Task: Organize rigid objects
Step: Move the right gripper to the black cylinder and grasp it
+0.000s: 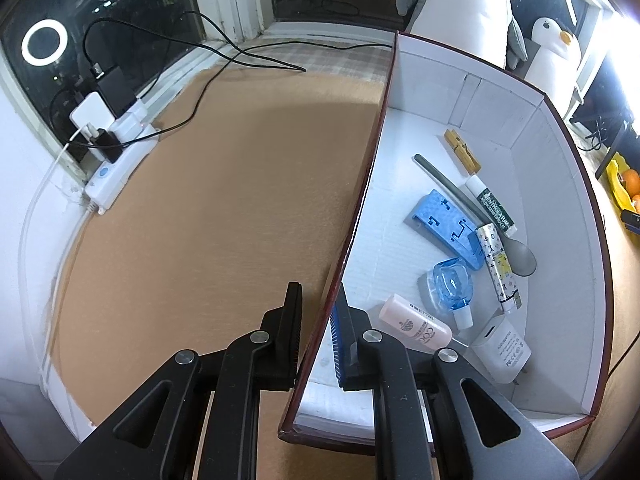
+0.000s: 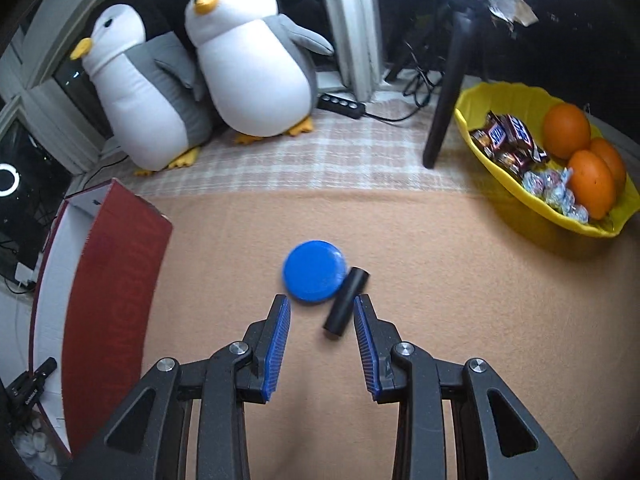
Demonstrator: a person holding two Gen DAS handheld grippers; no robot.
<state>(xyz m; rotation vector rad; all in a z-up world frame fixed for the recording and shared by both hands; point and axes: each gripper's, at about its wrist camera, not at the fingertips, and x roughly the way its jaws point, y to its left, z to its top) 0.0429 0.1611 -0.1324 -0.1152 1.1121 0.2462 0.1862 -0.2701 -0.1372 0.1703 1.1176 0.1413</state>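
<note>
Your left gripper (image 1: 318, 336) straddles the near side wall of the box (image 1: 560, 216): one finger sits outside on the tan table cover (image 1: 224, 208), the other inside. The jaws are closed in on the wall, though contact on both pads cannot be confirmed. Inside the box, just right of the inner finger, lies a pink bottle (image 1: 416, 328). Beyond it, ahead and to the right, lie a clear blue dispenser (image 1: 452, 282), a white charger (image 1: 502, 350), a blue holder (image 1: 444, 226), a patterned tube (image 1: 498, 266), a grey spoon (image 1: 472, 208), a green-labelled tube (image 1: 492, 206) and a wooden clothespin (image 1: 462, 151).

Your right gripper (image 2: 322, 338) is released, jaws spread wide and holding nothing. A black cylinder (image 2: 346, 300) lies tilted between the fingertips, close to the right finger. A blue disc (image 2: 315, 271) lies just ahead, touching the cylinder. The box's red outer wall stands well to the left. A yellow bowl (image 2: 496, 94) sits far ahead to the right.
</note>
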